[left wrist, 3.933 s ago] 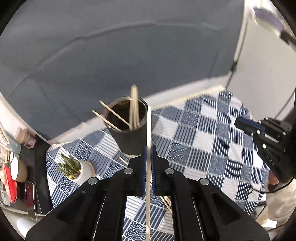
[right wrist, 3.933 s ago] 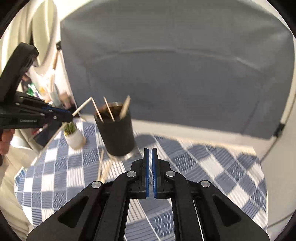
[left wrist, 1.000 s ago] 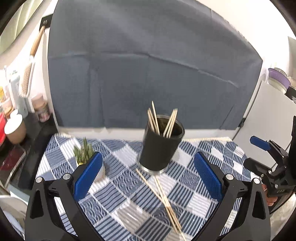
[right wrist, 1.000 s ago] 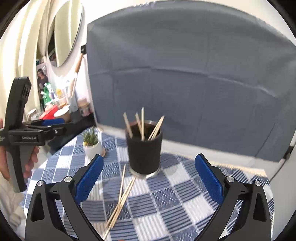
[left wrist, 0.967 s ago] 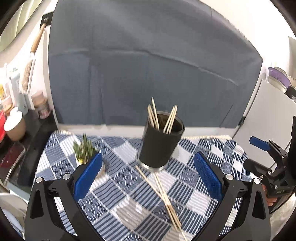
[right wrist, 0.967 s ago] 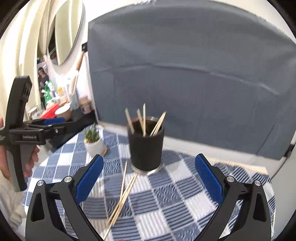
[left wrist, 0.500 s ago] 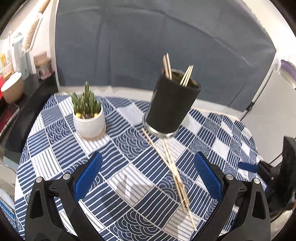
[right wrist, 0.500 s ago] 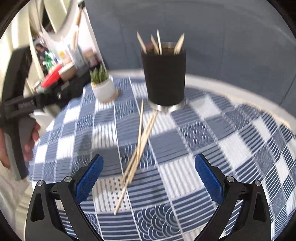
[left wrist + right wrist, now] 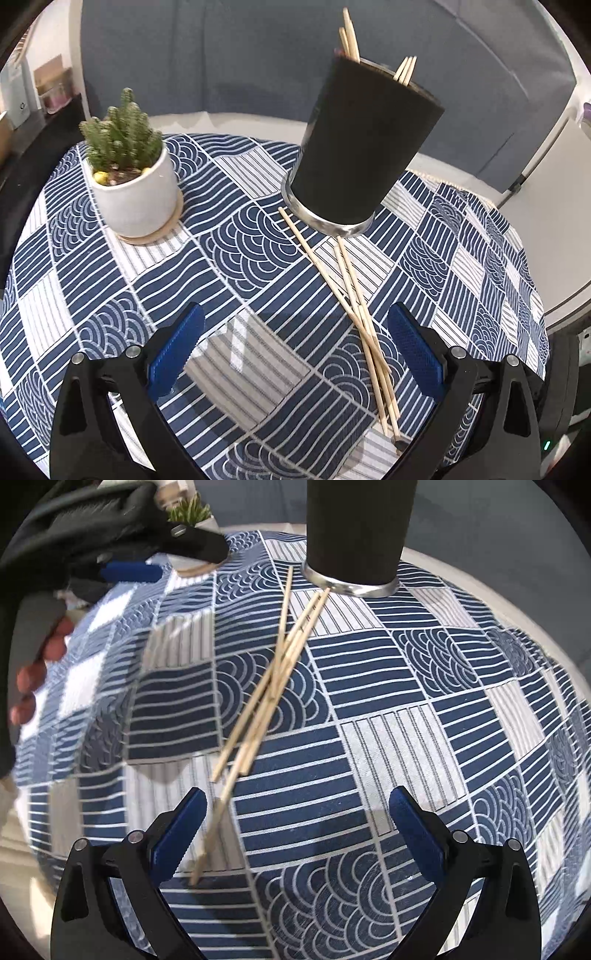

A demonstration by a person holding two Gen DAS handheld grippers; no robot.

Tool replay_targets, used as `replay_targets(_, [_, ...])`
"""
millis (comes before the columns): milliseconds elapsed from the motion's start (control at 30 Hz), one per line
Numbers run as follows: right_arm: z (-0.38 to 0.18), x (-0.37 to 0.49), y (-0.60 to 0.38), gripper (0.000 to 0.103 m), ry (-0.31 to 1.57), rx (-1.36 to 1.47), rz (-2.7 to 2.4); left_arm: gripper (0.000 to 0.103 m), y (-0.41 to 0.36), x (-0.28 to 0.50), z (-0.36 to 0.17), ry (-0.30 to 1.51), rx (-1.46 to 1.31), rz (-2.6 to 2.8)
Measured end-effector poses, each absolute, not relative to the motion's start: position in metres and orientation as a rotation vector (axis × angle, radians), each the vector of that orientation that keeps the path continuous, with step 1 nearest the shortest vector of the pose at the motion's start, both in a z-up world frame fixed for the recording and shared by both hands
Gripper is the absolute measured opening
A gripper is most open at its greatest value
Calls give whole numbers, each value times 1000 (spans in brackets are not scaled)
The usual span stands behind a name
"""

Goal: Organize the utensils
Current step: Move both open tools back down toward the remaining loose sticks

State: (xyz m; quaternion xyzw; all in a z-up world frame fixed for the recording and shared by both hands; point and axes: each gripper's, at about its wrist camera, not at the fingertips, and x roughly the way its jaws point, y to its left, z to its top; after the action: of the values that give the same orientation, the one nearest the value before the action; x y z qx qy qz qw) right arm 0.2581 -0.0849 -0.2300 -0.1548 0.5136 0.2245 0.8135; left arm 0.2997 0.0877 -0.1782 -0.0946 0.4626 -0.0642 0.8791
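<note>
We find the left gripper [image 9: 295, 350] with its blue-padded jaws spread wide and nothing between them, held low over the blue-and-white patterned tablecloth [image 9: 236, 251]. The loose bundle of thin wooden sticks [image 9: 354, 295] lies flat on the cloth just ahead of it, its near ends passing beside the right-hand blue pad [image 9: 415, 349] and reaching toward the lower edge of the left wrist view. The far ends of these sticks run up to the metal base ring of the tall black cylindrical holder [image 9: 365, 136], which stands on the cloth beyond them; whether they touch the ring we cannot tell. More wooden sticks [image 9: 351, 37] stand in the holder and project above its rim. To the left of the holder, and apart from it, we note a small green cactus in a white round pot [image 9: 129, 177] set on a pale wooden coaster. In the right wrist view, the right gripper [image 9: 297, 830] is likewise spread wide and empty, also low over the cloth. The same bundle lies in front of it, crossing near the middle, with its near ends beside the left-hand blue pad [image 9: 179, 834]. The black holder stands at the top of this view, cut off by the frame. At upper left we see the left gripper again, blurred, with the person's fingers [image 9: 37, 664] wrapped around its handle.
</note>
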Motion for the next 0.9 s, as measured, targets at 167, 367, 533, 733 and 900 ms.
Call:
replay_targets(167, [-232,259,-86,95,1098,-353,484,97,77,317,-191,1000,-173,-127])
replay_targets(367, [-230,268,-104,95,1116,-353,444,97,69,338,-214,1084,-147,-90])
replay_targets(533, [-229,284,-126,95,1150,-307,409,97,67,349,-229,1128,-126,-52])
replay_targets(733, [-229,296,-149,95,1167,-295,384,97,58,358,-234,1135,-66,-19])
replay_targets(900, [-230,303,-166,95,1197,-266,382,97,47,354,-239,1141,35,-19])
